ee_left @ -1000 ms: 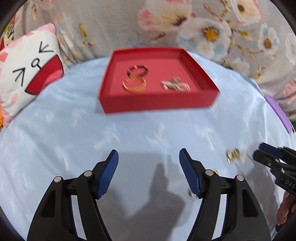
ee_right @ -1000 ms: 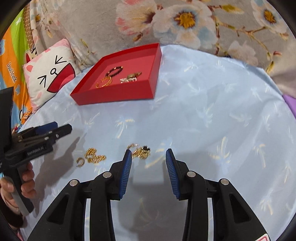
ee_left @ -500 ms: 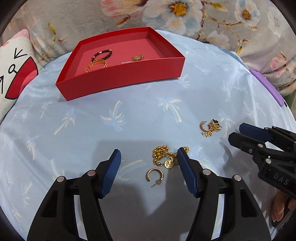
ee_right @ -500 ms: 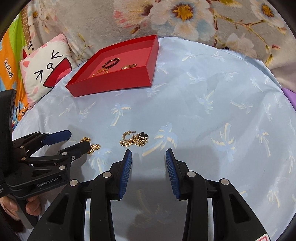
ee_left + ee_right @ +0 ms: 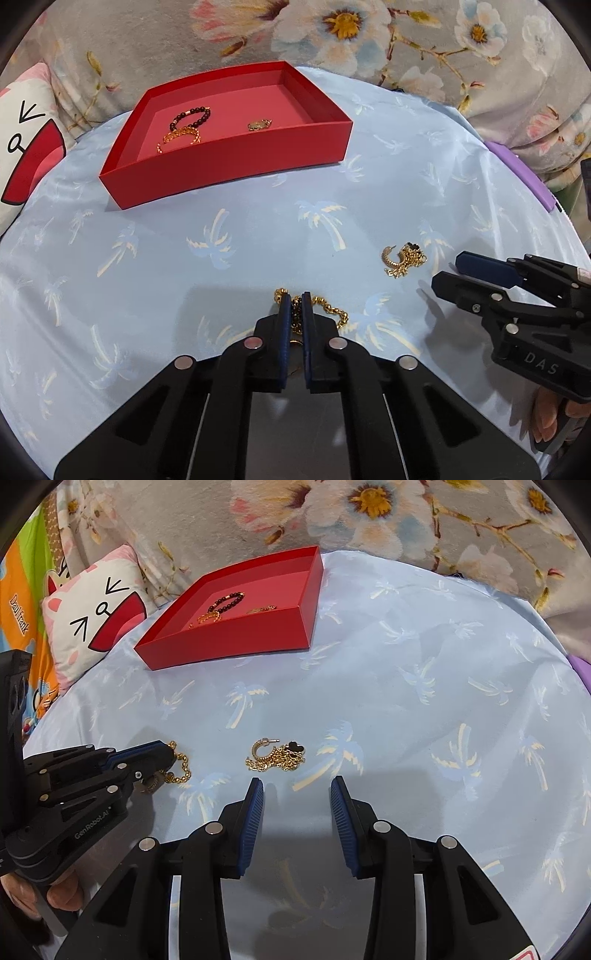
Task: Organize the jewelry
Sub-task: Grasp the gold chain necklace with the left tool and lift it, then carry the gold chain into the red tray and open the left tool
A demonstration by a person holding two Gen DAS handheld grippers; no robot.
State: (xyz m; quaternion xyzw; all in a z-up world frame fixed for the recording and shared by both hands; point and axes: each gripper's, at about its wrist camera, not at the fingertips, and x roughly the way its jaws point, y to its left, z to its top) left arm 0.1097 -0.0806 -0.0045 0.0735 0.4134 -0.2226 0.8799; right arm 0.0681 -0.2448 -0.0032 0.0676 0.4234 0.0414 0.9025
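Observation:
My left gripper [image 5: 294, 301] is shut on a gold chain bracelet [image 5: 332, 311] that lies on the blue palm-print cloth; it also shows in the right wrist view [image 5: 162, 753], with the chain [image 5: 181, 766] trailing from its tips. My right gripper [image 5: 297, 786] is open and empty, just short of a gold hoop earring tangled with a chain and black clover charm [image 5: 277, 755], which also shows in the left wrist view [image 5: 402, 258]. The red tray [image 5: 229, 166] at the back holds a dark bead bracelet [image 5: 192, 115], a gold bangle [image 5: 181, 136] and a small gold piece [image 5: 259, 124].
A cartoon-face cushion [image 5: 92, 616] lies left of the tray [image 5: 229, 642]. A flowered fabric [image 5: 332, 33] rises behind the table. A purple object [image 5: 517, 170] sits at the table's right edge. The right gripper's body [image 5: 517, 295] is at the right in the left wrist view.
My left gripper has moved forward and closed on the gold chain bracelet. The right gripper has stayed open and edged closer to the earring and chain.

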